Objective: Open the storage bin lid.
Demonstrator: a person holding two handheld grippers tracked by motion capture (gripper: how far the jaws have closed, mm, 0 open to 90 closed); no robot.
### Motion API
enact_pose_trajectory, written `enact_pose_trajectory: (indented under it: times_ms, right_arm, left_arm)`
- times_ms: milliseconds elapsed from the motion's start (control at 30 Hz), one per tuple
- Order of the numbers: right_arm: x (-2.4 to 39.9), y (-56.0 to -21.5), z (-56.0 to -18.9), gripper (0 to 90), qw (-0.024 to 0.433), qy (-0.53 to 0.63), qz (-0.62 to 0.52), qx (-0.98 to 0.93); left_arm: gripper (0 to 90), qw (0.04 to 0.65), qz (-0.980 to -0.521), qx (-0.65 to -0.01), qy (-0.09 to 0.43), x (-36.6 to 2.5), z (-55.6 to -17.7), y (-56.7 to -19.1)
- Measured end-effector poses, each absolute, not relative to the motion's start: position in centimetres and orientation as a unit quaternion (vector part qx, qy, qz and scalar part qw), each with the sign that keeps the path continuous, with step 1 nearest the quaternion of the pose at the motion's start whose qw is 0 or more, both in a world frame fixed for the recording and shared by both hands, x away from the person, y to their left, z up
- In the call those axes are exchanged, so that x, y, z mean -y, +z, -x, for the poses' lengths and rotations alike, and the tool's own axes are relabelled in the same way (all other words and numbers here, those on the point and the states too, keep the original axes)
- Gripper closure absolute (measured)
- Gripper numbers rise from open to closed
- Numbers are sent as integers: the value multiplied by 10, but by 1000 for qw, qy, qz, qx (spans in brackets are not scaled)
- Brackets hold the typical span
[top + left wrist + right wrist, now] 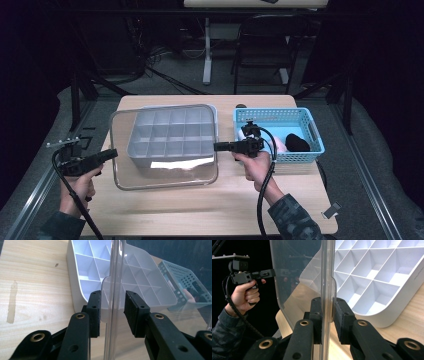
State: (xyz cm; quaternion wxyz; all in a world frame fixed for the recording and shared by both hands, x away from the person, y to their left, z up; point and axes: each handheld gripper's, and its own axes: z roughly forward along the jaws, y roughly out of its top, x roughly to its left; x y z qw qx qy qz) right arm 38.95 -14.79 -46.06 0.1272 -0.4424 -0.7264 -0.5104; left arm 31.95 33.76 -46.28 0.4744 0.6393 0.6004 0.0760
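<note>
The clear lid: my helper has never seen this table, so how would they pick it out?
On the wooden table, left of the blue basket, sits a white divided tray. The clear lid hangs over it, a gripper at each side edge. Unlike its neighbours, it is see-through.

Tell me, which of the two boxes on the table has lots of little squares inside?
The white organiser box under the clear lid: thin walls split it into many compartments. The blue basket is one open space with holey sides.

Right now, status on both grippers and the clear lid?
Right gripper shut on clear lid edge. Left gripper jaws straddle the opposite edge, gaps showing. Lid held above the divided tray. Nothing in the way.
</note>
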Motion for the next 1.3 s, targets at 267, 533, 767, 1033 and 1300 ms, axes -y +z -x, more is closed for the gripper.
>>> enact_pose_trajectory:
  times_ms: [267, 533, 767, 1033, 1300]
  right_arm:
    - [149, -464, -379, 779, 134, -510, 445, 724]
    - [147, -465, -371, 781, 139, -511, 444, 723]
    - [143, -471, -364, 781, 145, -511, 445, 721]
    - [139, -482, -356, 781, 153, -505, 448, 722]
    - [135, -492, -347, 782, 164, -502, 450, 720]
  left_arm:
    - [673, 476, -643, -595, 79, -338, -309, -460]
    - [672, 477, -641, -597, 74, -342, -302, -464]
    - [673, 470, -643, -602, 66, -346, -291, -470]
    - [673, 462, -644, -606, 64, -349, -281, -479]
    - [671, 459, -644, -608, 64, -353, -271, -483]
